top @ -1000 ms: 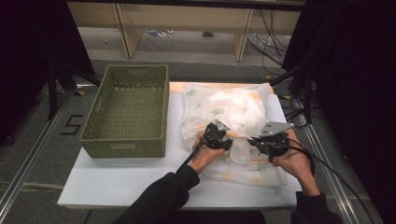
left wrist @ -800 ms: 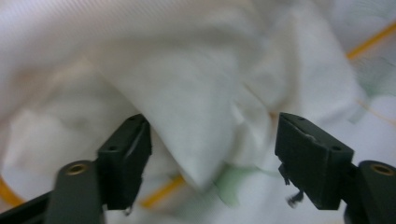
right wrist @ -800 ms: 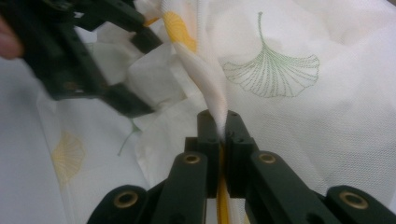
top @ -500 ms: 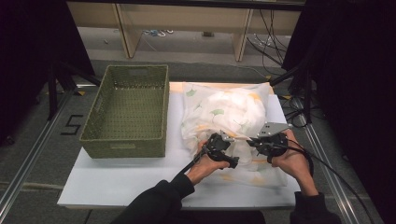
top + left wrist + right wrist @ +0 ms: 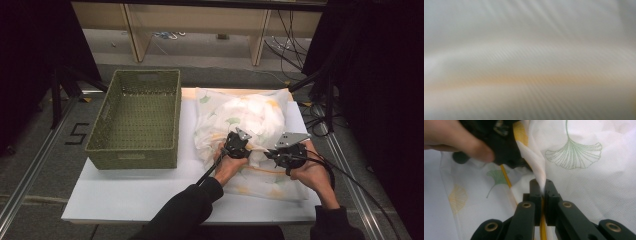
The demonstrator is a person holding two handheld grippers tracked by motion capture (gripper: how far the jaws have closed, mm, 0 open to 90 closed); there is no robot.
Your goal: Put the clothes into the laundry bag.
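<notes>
Right claw (image 5: 541, 192) is clamped tight on a raised fold of the white cloth (image 5: 599, 182), low in the middle of the right gripper view; the two black jaws are pressed together with a thin ridge of fabric and a yellow stripe squeezed between them. In the high view that same claw (image 5: 272, 154) sits right of centre, with its grey plate on top and the person's hand behind it.

The left claw (image 5: 239, 146) is just beside it, a bit left of centre in the high view, nose down into the cloth (image 5: 250, 115). Its jaws have just been closing, with the fabric right up against them, but I can't tell if they're actually gripping it: its own view is just a blur of white cloth with a faint orange band. In the right gripper view the left claw's black body and the fingers holding it sit at the upper left, touching the same fold.

The cloth is a crumpled heap with green and yellow leaf prints, on the right half of the white table (image 5: 140, 195). A green woven basket (image 5: 137, 120) stands just left of it.
</notes>
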